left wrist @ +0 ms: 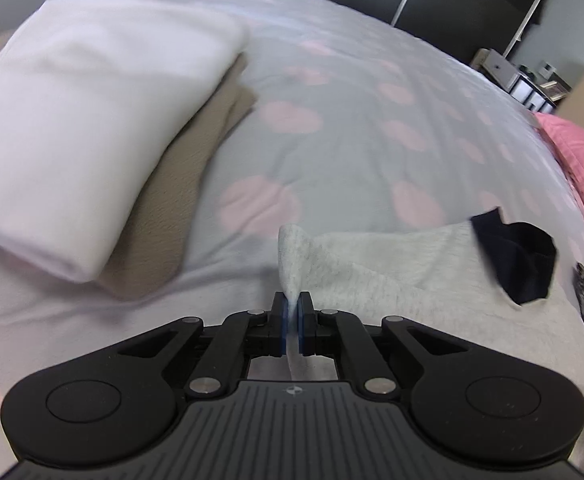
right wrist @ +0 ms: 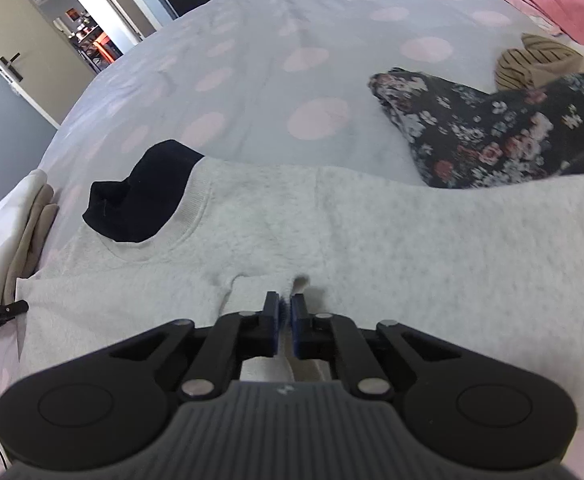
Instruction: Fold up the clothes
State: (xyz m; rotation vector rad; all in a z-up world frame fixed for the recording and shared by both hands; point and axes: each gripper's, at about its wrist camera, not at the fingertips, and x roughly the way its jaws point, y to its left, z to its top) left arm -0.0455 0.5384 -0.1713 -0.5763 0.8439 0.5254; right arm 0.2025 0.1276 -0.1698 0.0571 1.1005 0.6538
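Grey bedspread (left wrist: pixel 352 80) with pink spots, folded laundry at one side, a grey sweatshirt (left wrist: pixel 372 264) pinched by both tongs.

Left wrist view: the left gripper (left wrist: pixel 292 312) is clamped on a raised fold of the sweatshirt; a black garment (left wrist: pixel 520 264) lies on its far end, and a white folded stack (left wrist: pixel 91 120) rests on a beige one (left wrist: pixel 179 184). Right wrist view: the right gripper (right wrist: pixel 285 310) is closed narrowly on a pinch of the sweatshirt (right wrist: pixel 372 240) below its collar; a floral garment (right wrist: pixel 492 128) lies beyond.
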